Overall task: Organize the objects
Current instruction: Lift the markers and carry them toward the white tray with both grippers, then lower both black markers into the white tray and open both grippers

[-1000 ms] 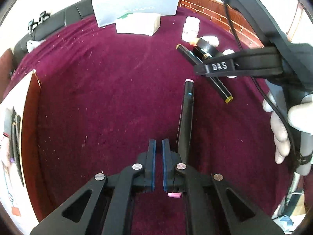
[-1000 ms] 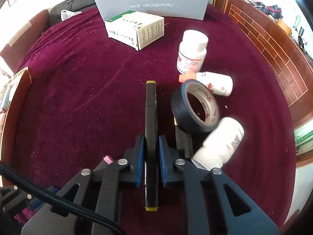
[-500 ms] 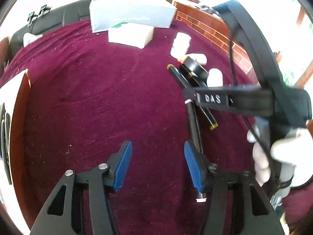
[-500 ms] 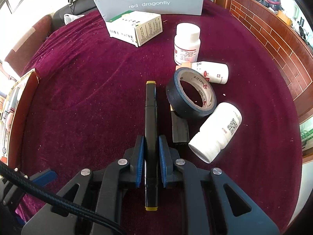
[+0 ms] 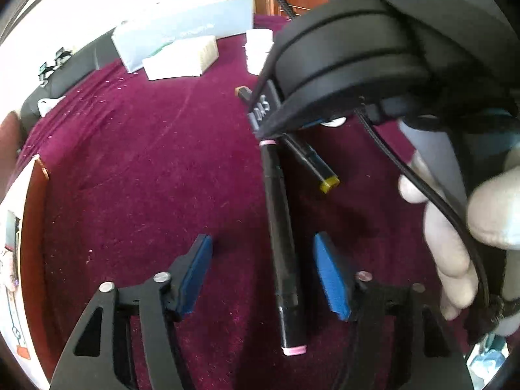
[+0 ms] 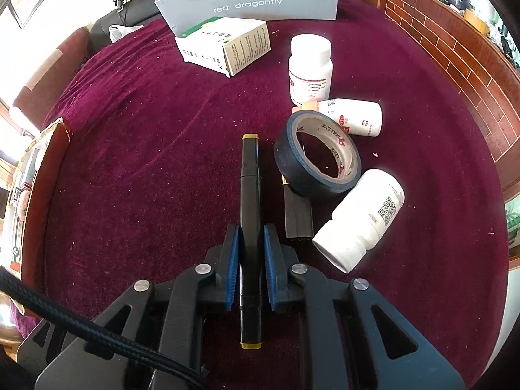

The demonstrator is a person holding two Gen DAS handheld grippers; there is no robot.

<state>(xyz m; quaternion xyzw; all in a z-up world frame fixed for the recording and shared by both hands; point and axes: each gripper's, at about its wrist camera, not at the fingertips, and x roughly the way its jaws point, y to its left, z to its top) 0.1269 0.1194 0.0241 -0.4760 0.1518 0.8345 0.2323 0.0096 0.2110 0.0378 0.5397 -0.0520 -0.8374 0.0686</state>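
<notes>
The yellow-capped marker [image 6: 249,214] is clenched between the right gripper [image 6: 250,256] fingers, above the maroon-clothed table [image 6: 146,162] near its middle. The pink-capped marker [image 5: 282,243] lies on the cloth between the spread, released fingers of the left gripper [image 5: 263,273]. A tape roll [image 6: 317,156] sits just right.

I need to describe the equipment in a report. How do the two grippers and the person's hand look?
Both the left gripper and the right gripper have black plastic bodies, silver screws and blue finger pads. The right gripper carries white "DAS" lettering and a braided black cable. The hand wears a white glove.
</notes>
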